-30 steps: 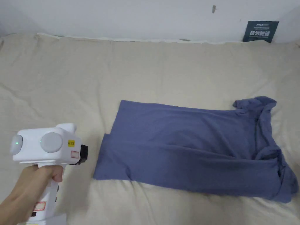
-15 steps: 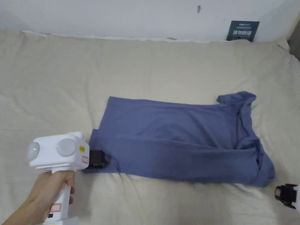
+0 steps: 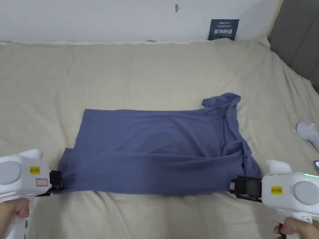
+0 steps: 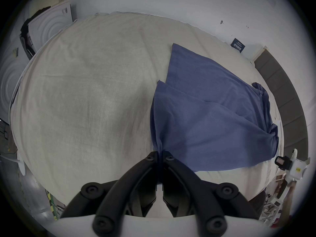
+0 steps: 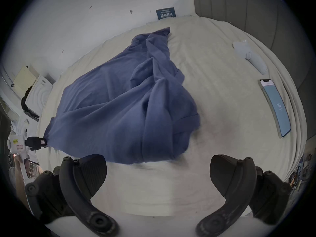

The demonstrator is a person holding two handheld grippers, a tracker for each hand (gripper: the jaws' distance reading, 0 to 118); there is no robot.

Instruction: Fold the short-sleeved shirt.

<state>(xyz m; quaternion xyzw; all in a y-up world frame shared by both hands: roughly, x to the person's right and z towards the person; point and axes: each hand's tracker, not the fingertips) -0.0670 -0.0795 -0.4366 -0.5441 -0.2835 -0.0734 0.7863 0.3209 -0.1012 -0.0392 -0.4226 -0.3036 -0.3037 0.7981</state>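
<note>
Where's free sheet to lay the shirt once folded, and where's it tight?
Free: the wide bare bed sheet left of the blue shirt, and the strip between the shirt and the wall. Tight: the right side, where a phone and a white device lie, and the near edge by the left gripper and right gripper.

- My left gripper: matt black plastic jaws, glossy white shell.
- Shirt: soft matt blue cloth.
- Bed sheet: coarse-woven beige cloth.
</note>
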